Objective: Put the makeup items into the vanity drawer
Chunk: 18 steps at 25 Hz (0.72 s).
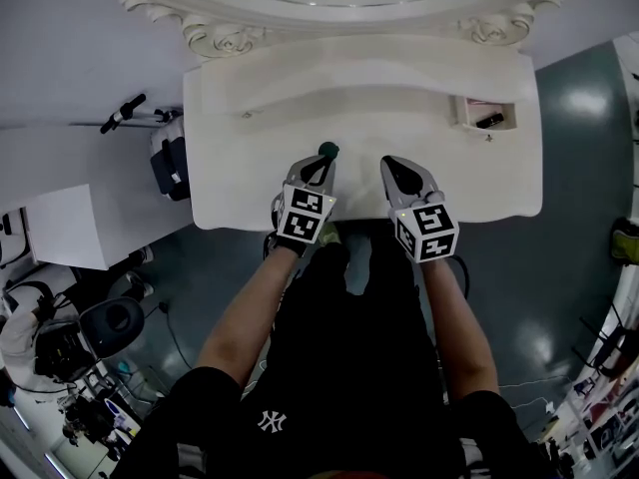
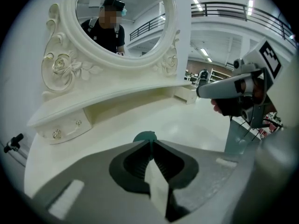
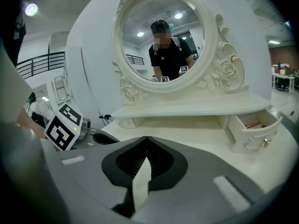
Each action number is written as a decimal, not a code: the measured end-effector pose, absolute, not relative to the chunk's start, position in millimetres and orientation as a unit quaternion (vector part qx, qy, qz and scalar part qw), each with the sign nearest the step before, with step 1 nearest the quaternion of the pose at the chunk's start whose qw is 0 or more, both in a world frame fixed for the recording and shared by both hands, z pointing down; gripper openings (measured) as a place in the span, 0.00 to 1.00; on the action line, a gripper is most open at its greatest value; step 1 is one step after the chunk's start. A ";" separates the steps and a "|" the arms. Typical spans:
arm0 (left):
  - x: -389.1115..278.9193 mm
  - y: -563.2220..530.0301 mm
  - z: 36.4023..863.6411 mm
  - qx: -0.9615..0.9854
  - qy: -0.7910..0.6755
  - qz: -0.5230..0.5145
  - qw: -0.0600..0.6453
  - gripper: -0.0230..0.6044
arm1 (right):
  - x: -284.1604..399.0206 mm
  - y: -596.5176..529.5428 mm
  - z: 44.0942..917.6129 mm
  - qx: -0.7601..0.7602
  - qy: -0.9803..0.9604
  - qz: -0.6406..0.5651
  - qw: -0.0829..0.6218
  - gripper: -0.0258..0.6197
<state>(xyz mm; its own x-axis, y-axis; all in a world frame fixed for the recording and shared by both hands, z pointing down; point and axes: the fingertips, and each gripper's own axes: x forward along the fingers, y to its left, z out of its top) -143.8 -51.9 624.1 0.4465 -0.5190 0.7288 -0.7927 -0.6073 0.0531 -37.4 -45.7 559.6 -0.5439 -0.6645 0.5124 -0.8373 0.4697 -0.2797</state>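
A small round dark-green makeup item (image 1: 327, 150) sits on the white vanity top (image 1: 240, 178), right at the tips of my left gripper (image 1: 321, 160). In the left gripper view the jaws meet with no gap, and the green item (image 2: 145, 136) shows just beyond my left gripper (image 2: 150, 142); whether it touches is unclear. My right gripper (image 1: 392, 163) hovers beside it, jaws shut and empty (image 3: 146, 138). The vanity drawer (image 1: 484, 118) stands pulled open at the right, with a dark item (image 1: 490, 120) and a pinkish one (image 3: 254, 124) inside.
The oval mirror (image 3: 161, 36) and a raised shelf (image 1: 359, 73) run along the back. A shut small drawer (image 2: 60, 129) sits at the left end. A black bag (image 1: 168, 163) and a white cabinet (image 1: 60, 228) stand left of the vanity.
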 end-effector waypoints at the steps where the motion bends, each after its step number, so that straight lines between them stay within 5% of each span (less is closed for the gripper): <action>1: -138.5 -52.9 618.8 0.832 -0.394 0.339 0.196 0.08 | -36.2 -46.6 556.6 0.449 -0.841 0.254 0.166 0.08; 18: -16.4 -76.9 539.0 0.886 -0.332 0.268 0.182 0.08 | 47.3 -59.0 514.4 0.506 -0.820 0.226 0.144 0.08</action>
